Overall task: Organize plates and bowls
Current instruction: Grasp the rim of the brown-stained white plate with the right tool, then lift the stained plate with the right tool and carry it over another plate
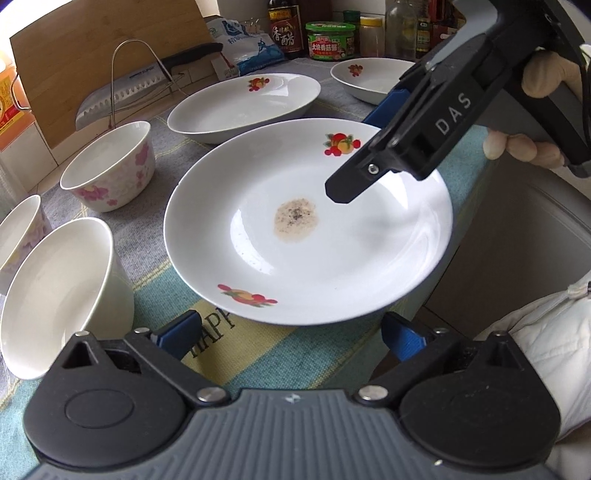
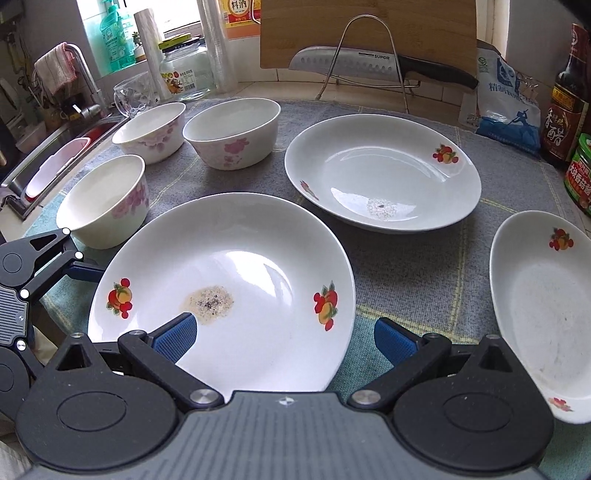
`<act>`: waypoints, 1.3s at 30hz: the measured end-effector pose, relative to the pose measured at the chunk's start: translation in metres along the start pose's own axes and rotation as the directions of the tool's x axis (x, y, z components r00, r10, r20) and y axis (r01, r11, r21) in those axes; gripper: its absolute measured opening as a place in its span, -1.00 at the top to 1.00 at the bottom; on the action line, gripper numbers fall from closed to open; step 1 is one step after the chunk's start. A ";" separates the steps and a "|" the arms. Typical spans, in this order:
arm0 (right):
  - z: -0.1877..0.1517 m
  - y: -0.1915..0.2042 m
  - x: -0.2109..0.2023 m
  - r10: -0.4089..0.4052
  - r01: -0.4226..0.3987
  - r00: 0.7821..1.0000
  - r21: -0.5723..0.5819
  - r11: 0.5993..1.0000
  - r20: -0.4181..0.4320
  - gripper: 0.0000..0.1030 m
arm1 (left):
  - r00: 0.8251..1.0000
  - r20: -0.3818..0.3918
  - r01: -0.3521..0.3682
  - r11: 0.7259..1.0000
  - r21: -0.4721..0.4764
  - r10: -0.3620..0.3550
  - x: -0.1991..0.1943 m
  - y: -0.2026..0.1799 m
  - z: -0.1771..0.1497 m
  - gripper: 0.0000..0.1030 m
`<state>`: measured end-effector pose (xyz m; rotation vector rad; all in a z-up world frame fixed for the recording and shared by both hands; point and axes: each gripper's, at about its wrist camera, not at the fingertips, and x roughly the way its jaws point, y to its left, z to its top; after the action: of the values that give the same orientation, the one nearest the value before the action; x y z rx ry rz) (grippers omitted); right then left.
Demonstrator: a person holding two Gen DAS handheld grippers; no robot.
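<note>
A white fruit-print plate with a brown stain (image 1: 306, 229) lies on the cloth in front of both grippers; it also shows in the right wrist view (image 2: 229, 273). My left gripper (image 1: 288, 334) is open at the plate's near rim. My right gripper (image 2: 284, 334) is open, with its jaws straddling the plate's edge, one finger (image 2: 173, 338) over the plate. A second plate (image 2: 384, 173) and a third plate (image 2: 543, 314) lie apart. Three floral bowls (image 2: 107, 203) (image 2: 151, 127) (image 2: 232, 133) stand to the left.
A knife on a wire rack (image 2: 369, 62) and a cutting board (image 2: 369, 29) stand at the back. Jars and bottles (image 2: 569, 96) line the right side. A sink (image 2: 55, 155) lies to the left. The table edge (image 1: 461, 258) runs close beside the stained plate.
</note>
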<state>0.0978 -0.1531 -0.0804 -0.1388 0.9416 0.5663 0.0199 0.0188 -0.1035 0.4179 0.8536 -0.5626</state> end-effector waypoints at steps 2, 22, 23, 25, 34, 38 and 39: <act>0.005 -0.003 0.002 0.019 -0.019 1.000 -0.015 1.000 -0.001 -1.00 | 1.000 0.000 0.020 0.999 -0.035 -0.020 -0.002 0.005 0.001 -0.99; 0.030 -0.012 0.021 0.220 -0.225 0.974 -0.094 0.970 -0.061 -1.00 | 0.997 0.047 0.059 0.997 -0.043 -0.057 -0.007 0.008 0.008 -0.90; 0.031 -0.014 0.022 0.229 -0.234 0.971 -0.087 0.968 -0.065 -1.00 | 0.997 0.047 0.060 0.997 -0.043 -0.058 -0.007 0.008 0.008 -0.90; 0.033 -0.017 0.024 0.251 -0.256 0.965 -0.069 0.964 -0.076 -1.00 | 0.997 0.047 0.060 0.997 -0.041 -0.058 -0.008 0.007 0.007 -0.90; 0.040 -0.024 0.029 0.312 -0.316 0.943 -0.015 0.949 -0.114 -1.00 | 0.997 0.049 0.059 0.997 -0.041 -0.057 -0.004 0.008 0.008 -0.90; 0.044 -0.027 0.031 0.339 -0.339 0.932 0.023 0.941 -0.133 -1.00 | 0.997 0.053 0.061 0.997 -0.041 -0.058 -0.004 0.007 0.007 -0.90; 0.045 -0.028 0.032 0.344 -0.343 0.929 0.032 0.939 -0.135 -1.00 | 0.997 0.054 0.062 0.997 -0.042 -0.060 -0.004 0.007 0.007 -0.90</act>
<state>0.1591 -0.1487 -0.0830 -0.0042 1.1128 0.8864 0.0262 0.0220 -0.0950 0.3373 0.8288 -0.6079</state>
